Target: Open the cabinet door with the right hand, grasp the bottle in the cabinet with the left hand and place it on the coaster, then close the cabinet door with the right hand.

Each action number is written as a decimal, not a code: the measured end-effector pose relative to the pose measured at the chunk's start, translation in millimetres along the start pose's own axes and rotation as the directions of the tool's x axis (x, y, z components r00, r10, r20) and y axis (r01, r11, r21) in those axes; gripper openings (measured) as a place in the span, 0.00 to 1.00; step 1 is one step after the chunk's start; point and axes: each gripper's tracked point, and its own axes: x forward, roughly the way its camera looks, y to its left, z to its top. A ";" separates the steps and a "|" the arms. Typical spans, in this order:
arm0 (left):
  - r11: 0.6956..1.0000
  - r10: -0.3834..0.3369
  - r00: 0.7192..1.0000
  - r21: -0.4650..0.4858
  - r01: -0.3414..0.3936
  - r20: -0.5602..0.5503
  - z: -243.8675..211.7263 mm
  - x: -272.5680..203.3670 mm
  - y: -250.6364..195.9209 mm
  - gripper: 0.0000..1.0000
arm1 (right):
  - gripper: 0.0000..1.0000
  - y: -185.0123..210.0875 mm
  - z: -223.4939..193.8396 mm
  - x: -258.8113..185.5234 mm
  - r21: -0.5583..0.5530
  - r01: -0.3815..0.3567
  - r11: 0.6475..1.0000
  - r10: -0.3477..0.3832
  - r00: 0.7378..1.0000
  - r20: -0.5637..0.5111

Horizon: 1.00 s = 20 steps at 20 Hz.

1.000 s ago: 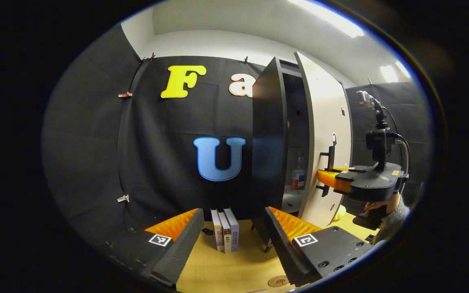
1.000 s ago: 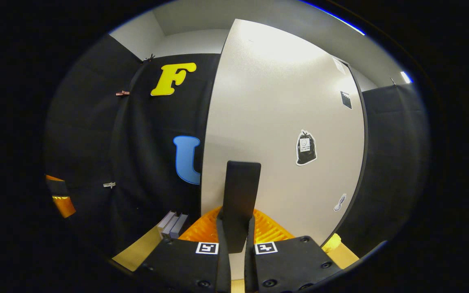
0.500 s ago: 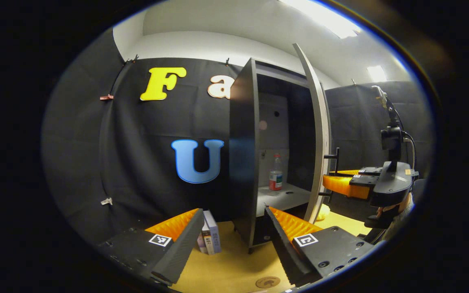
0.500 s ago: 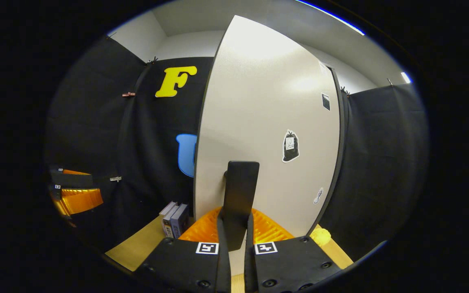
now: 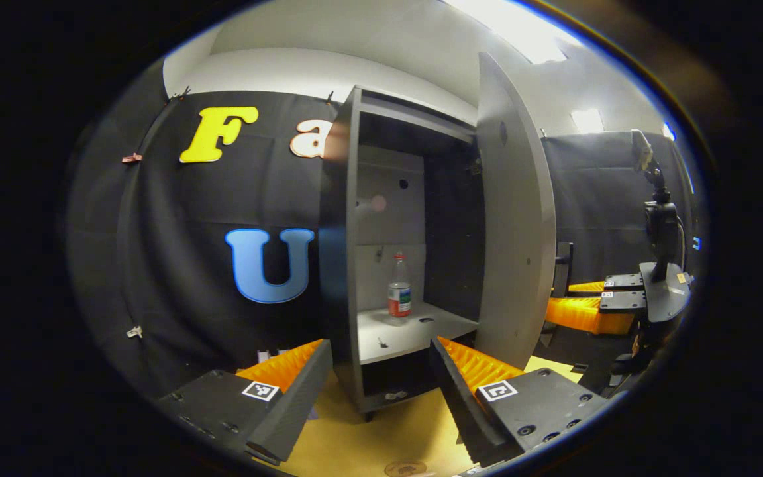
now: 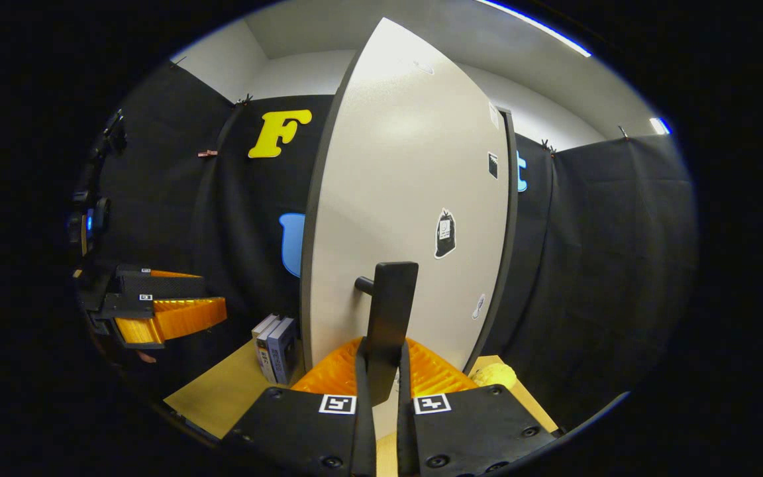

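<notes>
right tool clamping flat bar handle, smooth door

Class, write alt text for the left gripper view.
A cabinet stands with its door swung wide, a bottle upright on its shelf. The left tongs are open before it; the right tongs sit at the door's handle.

Black cloth drapes the booth's walls, pinned along its top edge with small clips. Above it runs a plain white wall under a white ceiling with bright rectangular light panels. Below lies a yellowish tan tabletop, where a few upright books stand against the cloth.
</notes>
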 end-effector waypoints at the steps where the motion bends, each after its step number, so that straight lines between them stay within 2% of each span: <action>1: 1.000 -0.015 1.000 -0.002 0.015 0.004 0.2 6.3 -9.1 0.93 | 0.17 -6.4 -0.7 -4.7 0.004 0.006 1.000 -0.006 1.000 -0.003; 3: 0.999 -0.046 0.999 -0.009 0.046 0.013 2.5 20.7 -26.0 0.93 | 0.17 -20.5 -3.4 -14.9 0.012 0.015 1.000 -0.015 1.000 -0.008; 4: 0.998 -0.059 0.998 -0.013 0.060 0.016 3.8 27.3 -34.4 0.90 | 0.16 -27.4 -3.4 -18.3 0.014 0.021 1.000 -0.021 1.000 -0.009; 5: 0.997 -0.071 0.997 -0.016 0.072 0.015 2.8 34.1 -43.1 0.93 | 0.16 -34.7 -4.0 -22.1 0.012 0.029 1.000 -0.029 1.000 -0.011; 9: 0.995 -0.099 0.995 -0.017 0.099 0.017 2.4 52.5 -71.4 0.94 | 0.16 -68.2 -7.2 -35.7 0.029 0.065 0.997 -0.064 0.998 -0.015; 12: 0.995 -0.103 0.994 -0.012 0.103 0.028 6.0 63.5 -89.7 0.93 | 0.16 -93.0 -10.8 -43.3 0.044 0.097 0.994 -0.097 0.995 -0.012; 17: 0.994 -0.106 0.994 -0.008 0.106 0.022 5.5 80.7 -117.1 0.94 | 0.14 -132.1 -16.7 -43.4 -0.012 0.157 0.987 -0.157 0.987 -0.016; 20: 0.995 -0.095 0.995 -0.008 0.095 0.022 6.2 89.9 -131.0 0.94 | 0.09 -155.1 -20.4 -49.2 0.019 0.142 0.990 -0.141 0.990 -0.025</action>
